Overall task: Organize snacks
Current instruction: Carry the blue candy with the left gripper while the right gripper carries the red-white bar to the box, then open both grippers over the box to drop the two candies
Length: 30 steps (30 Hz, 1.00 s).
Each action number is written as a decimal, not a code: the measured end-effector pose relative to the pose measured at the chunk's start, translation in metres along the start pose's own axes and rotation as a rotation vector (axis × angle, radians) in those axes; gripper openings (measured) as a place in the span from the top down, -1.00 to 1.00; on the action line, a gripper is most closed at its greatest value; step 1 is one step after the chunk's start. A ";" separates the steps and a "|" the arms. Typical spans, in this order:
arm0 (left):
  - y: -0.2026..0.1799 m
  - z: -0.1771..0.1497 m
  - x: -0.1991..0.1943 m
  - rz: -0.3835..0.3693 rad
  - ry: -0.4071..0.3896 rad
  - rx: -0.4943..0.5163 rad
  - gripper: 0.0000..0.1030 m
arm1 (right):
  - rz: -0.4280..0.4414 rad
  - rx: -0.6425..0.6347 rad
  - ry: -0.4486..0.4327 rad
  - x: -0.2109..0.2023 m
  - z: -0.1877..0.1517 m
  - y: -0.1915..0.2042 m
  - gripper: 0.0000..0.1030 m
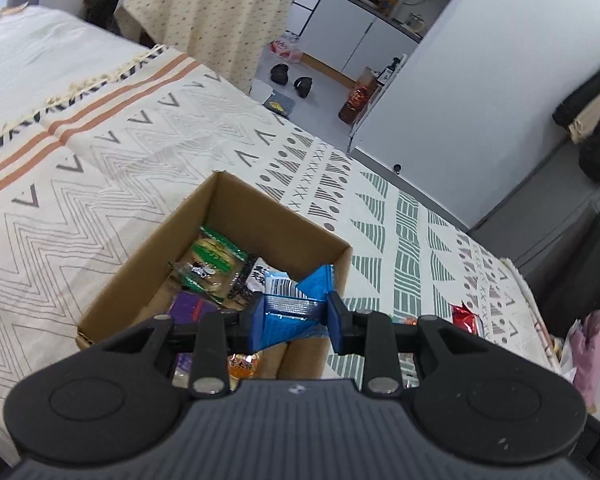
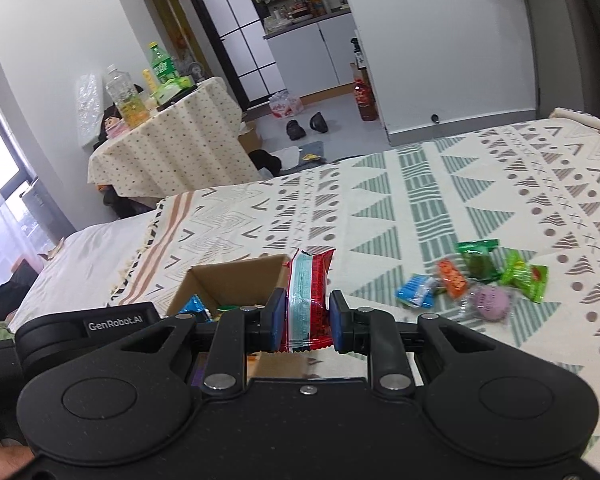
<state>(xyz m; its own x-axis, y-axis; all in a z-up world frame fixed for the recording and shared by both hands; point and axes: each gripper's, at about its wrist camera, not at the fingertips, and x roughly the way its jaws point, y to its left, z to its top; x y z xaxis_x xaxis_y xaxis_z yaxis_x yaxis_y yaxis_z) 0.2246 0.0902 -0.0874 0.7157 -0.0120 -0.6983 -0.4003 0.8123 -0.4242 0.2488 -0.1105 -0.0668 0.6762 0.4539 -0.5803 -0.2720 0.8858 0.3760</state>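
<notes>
Left tool, seen in the left wrist view: the blue pads are closed on a blue snack packet, which is held directly above the near right corner of the open cardboard box; the packet's upper end is tilted forward, over the box's interior. The box stands on the patterned bedspread, and a green-banded cracker packet is seen lying inside it with other wrappers. Right tool, seen in the right wrist view: the pads are closed on a red snack packet, held upright with its long axis roughly vertical, just right of the box's near edge. The box therefore lies ahead and to the left of this tool. The loose snacks are scattered on the bedspread to the right, well apart from the box. The left tool is judged nearer to a drop into the box.
</notes>
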 end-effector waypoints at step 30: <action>0.044 0.019 0.001 0.095 -0.012 -0.190 -0.68 | 0.014 -0.002 0.082 0.044 0.002 0.039 0.28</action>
<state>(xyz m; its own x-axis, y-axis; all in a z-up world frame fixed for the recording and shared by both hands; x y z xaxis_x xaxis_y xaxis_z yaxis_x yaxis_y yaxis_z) 0.2186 0.1374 -0.0960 0.6760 0.0674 -0.7338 -0.5661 0.6850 -0.4586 0.2690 -0.0562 -0.0764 0.6142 0.4730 -0.6317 -0.2830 0.8793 0.3832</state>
